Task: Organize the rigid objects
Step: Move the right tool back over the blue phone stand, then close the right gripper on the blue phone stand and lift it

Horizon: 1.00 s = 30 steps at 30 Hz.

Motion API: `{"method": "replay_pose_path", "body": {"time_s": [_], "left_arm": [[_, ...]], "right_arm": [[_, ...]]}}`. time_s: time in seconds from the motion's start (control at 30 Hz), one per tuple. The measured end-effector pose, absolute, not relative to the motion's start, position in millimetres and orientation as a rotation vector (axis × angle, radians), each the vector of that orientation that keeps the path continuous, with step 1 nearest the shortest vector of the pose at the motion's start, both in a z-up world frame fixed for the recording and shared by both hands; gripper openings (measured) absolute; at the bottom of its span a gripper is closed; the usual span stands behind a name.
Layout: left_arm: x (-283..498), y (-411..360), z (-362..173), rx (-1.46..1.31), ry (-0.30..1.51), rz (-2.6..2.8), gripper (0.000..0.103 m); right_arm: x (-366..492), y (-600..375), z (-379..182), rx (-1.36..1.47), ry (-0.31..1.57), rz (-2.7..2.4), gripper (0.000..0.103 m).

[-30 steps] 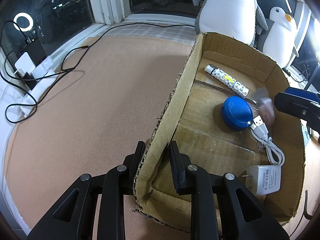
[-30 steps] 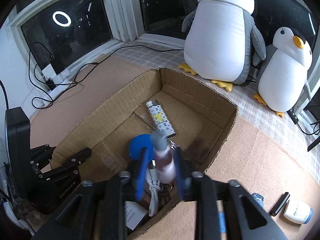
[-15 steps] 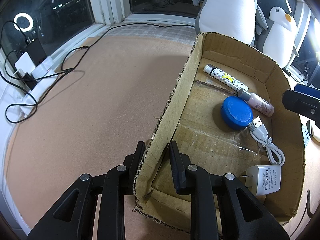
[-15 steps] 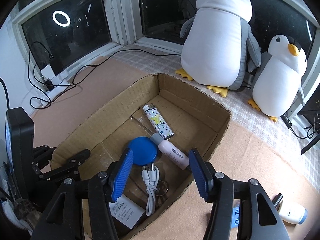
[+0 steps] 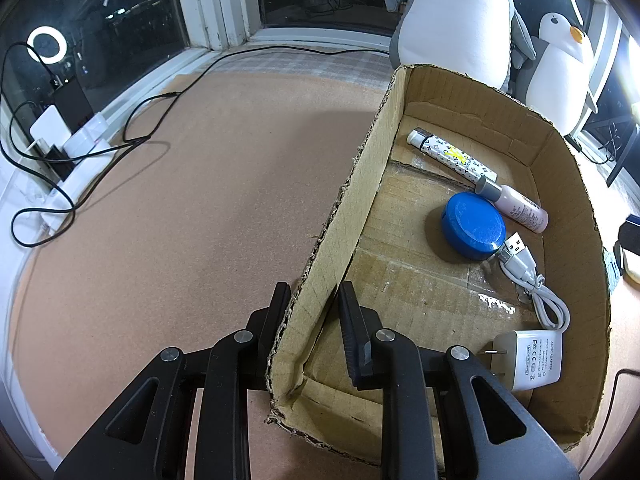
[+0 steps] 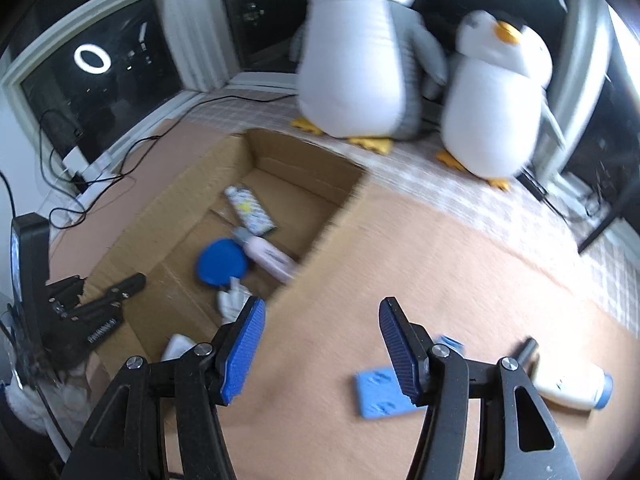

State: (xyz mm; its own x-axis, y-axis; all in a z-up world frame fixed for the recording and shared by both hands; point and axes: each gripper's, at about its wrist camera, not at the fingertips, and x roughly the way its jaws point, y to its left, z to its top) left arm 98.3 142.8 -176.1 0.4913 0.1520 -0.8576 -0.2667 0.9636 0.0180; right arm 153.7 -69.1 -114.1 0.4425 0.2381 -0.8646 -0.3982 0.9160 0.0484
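My left gripper [image 5: 314, 300] is shut on the near left wall of the cardboard box [image 5: 352, 208]. In the box lie a patterned lighter [image 5: 452, 155], a pink bottle [image 5: 516, 206], a blue round tin [image 5: 472, 226], a white USB cable [image 5: 532, 280] and a white charger [image 5: 532, 364]. My right gripper [image 6: 322, 316] is open and empty above the brown mat to the right of the box [image 6: 192, 208]. A blue flat piece [image 6: 380, 396], a white bottle [image 6: 572, 390] and a dark stick [image 6: 526, 350] lie on the mat near it.
Two plush penguins [image 6: 360, 48] [image 6: 496, 92] stand behind the box by the window. Black cables [image 5: 132, 132] and a power strip [image 5: 80, 148] lie at the left edge of the mat. The right wrist view is motion-blurred.
My right gripper let go of the pink bottle into the box, opened, and swung right over the mat. My left gripper has kept hold of the box wall.
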Motion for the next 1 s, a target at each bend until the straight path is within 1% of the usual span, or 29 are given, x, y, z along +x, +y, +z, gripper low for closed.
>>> {"method": "replay_pose_path", "body": {"time_s": [0.3, 0.7, 0.83, 0.9, 1.0], "left_arm": [[98.0, 143.8, -175.6, -0.121, 1.027, 0.256, 0.022], [98.0, 143.8, -175.6, -0.121, 1.026, 0.256, 0.022], [98.1, 143.7, -175.6, -0.120, 1.026, 0.256, 0.022], [98.2, 143.7, -175.6, -0.121, 1.027, 0.256, 0.022], [98.0, 143.7, -175.6, -0.121, 1.027, 0.256, 0.022]], "right_arm": [[175.3, -138.0, -129.5, 0.025, 1.127, 0.328, 0.055], [193.3, -167.4, -156.7, 0.196, 1.234, 0.348, 0.055], [188.1, -168.7, -163.8, 0.203, 1.261, 0.357, 0.042], [184.8, -169.0, -165.3, 0.199, 1.263, 0.355, 0.039], [180.2, -170.1, -165.8, 0.198, 1.268, 0.356, 0.029]]}}
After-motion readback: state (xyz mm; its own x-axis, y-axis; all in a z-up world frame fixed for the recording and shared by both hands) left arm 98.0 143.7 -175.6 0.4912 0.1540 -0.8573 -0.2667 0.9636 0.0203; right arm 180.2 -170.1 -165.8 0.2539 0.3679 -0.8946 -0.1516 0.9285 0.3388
